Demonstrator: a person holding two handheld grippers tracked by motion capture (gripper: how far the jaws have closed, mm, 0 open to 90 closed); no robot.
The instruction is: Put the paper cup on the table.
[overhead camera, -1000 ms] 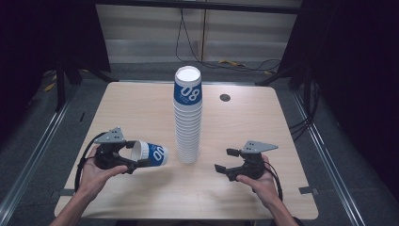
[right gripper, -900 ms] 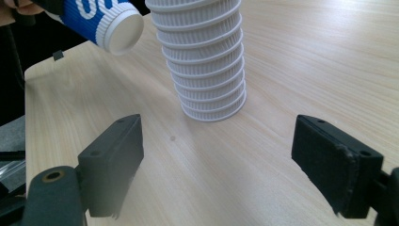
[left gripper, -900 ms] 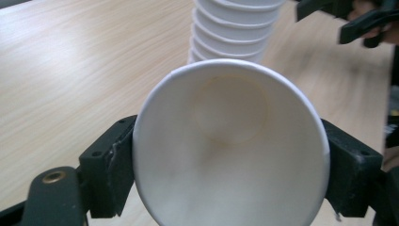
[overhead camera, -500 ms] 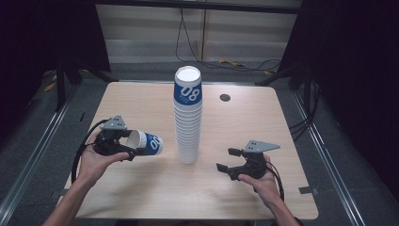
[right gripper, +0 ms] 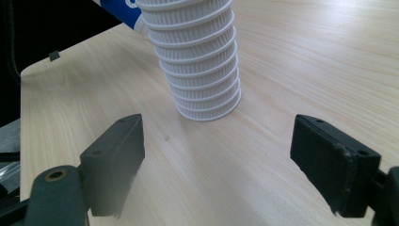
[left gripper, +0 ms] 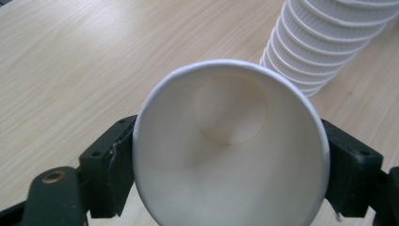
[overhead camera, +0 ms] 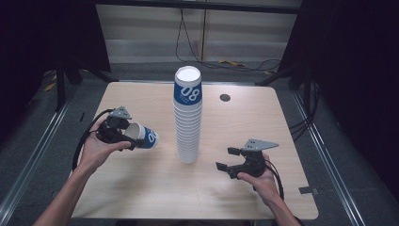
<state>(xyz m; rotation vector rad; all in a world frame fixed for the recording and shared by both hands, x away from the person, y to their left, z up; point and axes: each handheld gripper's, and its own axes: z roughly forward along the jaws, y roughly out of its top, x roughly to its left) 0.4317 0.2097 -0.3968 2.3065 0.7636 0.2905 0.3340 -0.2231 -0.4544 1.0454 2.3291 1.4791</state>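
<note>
A tall stack of upturned white paper cups stands mid-table, its top cup banded blue with "08"; its ribbed rims rise ahead of my right gripper. A single blue-and-white paper cup lies sideways in my left gripper, held above the table left of the stack. In the left gripper view the cup's open mouth faces the camera, and my left gripper is shut on its sides. My right gripper rests right of the stack. Its jaws have just been closing a little, and my right gripper stays open with nothing between them.
The light wooden table has a small dark round hole at the far right. Black cables trail from both grippers. Dark floor and metal rails surround the table.
My left hand has carried the single cup up and toward the far side of the table. The right hand has stayed where it was.
</note>
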